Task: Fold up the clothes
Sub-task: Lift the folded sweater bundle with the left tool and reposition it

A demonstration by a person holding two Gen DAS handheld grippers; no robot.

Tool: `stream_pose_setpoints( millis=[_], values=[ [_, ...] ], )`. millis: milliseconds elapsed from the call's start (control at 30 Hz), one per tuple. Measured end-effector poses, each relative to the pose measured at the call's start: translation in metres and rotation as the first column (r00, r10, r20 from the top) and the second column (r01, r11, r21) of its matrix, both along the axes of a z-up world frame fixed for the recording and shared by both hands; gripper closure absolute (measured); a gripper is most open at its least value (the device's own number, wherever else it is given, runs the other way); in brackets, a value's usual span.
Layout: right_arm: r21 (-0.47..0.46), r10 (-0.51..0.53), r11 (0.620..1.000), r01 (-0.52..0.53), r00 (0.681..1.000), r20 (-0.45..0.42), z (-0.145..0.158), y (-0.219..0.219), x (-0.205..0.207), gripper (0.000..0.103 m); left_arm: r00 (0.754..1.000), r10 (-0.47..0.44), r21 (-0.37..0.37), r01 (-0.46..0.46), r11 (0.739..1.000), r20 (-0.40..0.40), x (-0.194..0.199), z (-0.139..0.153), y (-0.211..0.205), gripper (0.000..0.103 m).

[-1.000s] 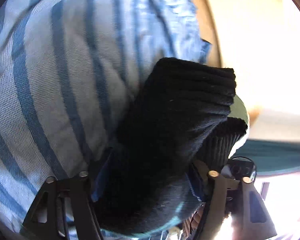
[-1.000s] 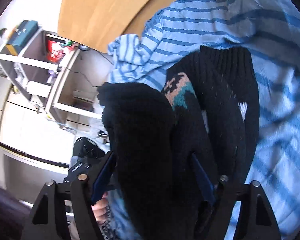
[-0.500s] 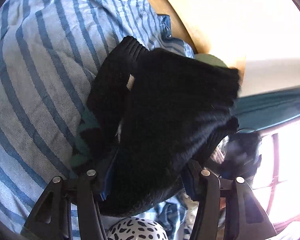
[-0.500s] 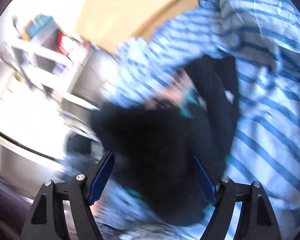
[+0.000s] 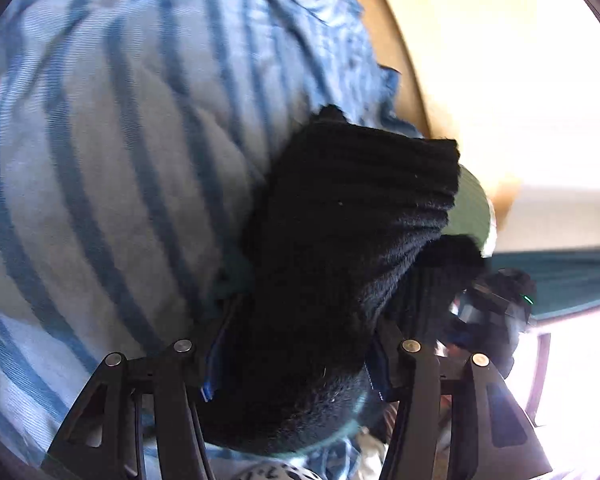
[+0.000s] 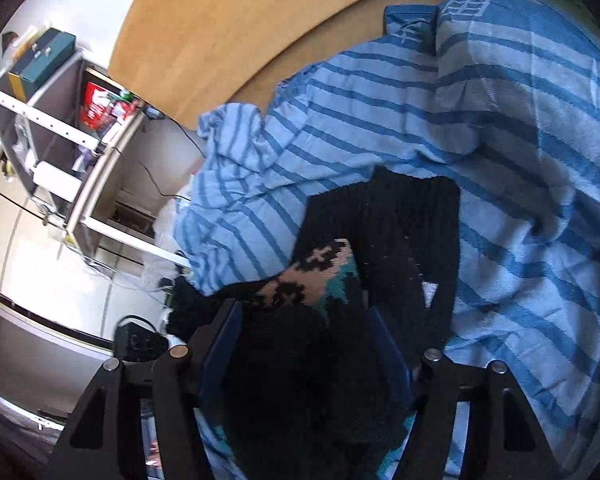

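Pinching thick folds of the black sweater point(image 5: 340, 248), the left hand-held gripper point(image 5: 296, 360) grips it above the striped blanket point(image 5: 100, 160). Having just narrowed its jaws, the right hand-held gripper point(image 6: 304, 344) clamps that sweater too.

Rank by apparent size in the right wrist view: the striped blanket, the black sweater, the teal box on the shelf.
1. Striped blanket, largest.
2. Black sweater, though nearness to the camera enlarges it.
3. Teal box, smallest, but far away.

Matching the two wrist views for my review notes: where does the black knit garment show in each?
Left wrist: the black knit garment fills centre to bottom, bunched between the left gripper fingers.
Right wrist: it runs from centre to bottom, patterned patch showing, between the right gripper fingers.
Shared landmark: the blue striped blanket under it.
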State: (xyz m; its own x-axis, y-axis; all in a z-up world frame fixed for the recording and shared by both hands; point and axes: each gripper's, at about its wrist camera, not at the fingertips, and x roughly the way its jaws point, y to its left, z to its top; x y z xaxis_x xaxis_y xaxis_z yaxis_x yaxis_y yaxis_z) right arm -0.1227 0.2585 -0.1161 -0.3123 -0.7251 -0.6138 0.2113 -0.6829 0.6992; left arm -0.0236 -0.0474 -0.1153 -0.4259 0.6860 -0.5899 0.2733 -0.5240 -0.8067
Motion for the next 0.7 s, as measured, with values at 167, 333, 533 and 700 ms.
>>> stream_pose_setpoints(
  millis=[167, 333, 533, 700],
  values=[
    [0.007, 0.095, 0.996, -0.094, 0.989, -0.111, 0.04, -0.005, 0.038, 0.012, 0.998, 0.055, 0.005, -0.055, 0.998, 0.045, -0.004, -0.012, -0.008, 0.042],
    [0.218, 0.163, 0.967, -0.132, 0.978, -0.13, 0.036, -0.032, 0.047, 0.014, 0.996, 0.056, 0.011, -0.057, 0.998, 0.064, 0.001, -0.012, -0.007, 0.03],
    [0.231, 0.173, 0.961, -0.151, 0.982, -0.08, 0.007, -0.076, 0.017, 0.062, 0.999, 0.023, 0.059, -0.022, 0.998, -0.025, 0.014, 0.028, -0.009, 0.03],
    [0.239, 0.25, 0.952, -0.19, 0.934, -0.254, 0.038, -0.098, 0.049, 0.071, 0.988, -0.054, 0.031, 0.059, 0.998, -0.146, 0.026, 0.101, -0.01, 0.024]
  ],
)
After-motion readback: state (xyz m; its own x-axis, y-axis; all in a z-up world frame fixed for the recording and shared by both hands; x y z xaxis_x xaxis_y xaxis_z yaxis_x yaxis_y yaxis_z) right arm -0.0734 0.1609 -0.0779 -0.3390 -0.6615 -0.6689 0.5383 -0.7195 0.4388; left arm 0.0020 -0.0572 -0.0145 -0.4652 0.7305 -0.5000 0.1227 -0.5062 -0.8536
